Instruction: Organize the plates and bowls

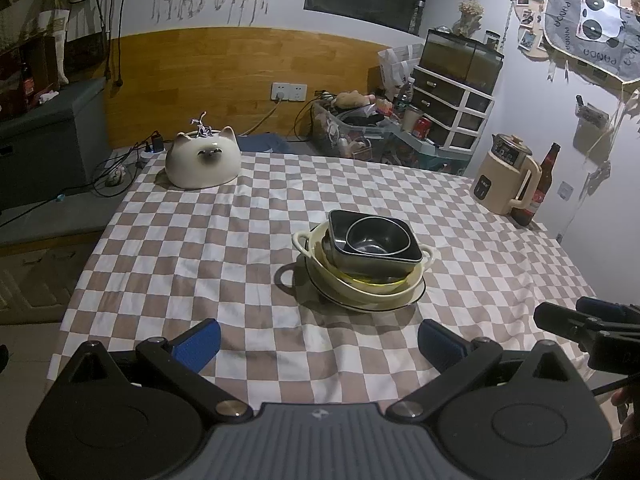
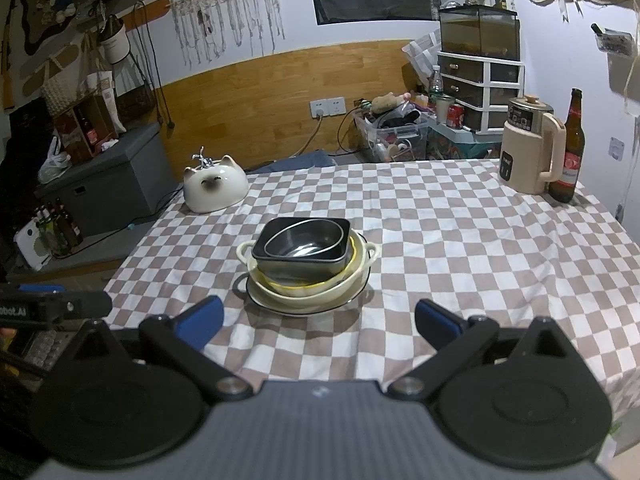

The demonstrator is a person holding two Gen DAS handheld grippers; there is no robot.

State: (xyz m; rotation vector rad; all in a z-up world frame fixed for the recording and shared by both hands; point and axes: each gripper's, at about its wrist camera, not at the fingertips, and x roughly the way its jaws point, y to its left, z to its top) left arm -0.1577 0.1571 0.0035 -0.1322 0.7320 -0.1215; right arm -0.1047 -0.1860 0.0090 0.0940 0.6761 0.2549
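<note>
One stack of dishes [image 2: 308, 268] stands on the bench [image 2: 460, 248]. It counts one rimmed plate [image 2: 304, 309] at the bottom, one cream bowl with two small handles [image 2: 368, 254], one yellow-edged dish [image 2: 298, 290] inside it, one dark square bowl [image 2: 300, 260] and one dark round bowl [image 2: 304, 240] nested on top. Elsewhere on the bench: one cat-shaped bowl [image 2: 215, 190] turned upside down, one cream kettle [image 2: 528, 152] and one brown bottle [image 2: 570, 148]. Two tongs show, a left [image 1: 318, 340] and a right [image 2: 318, 322], each with two blue-padded fingers [image 2: 202, 320] spread apart.
</note>
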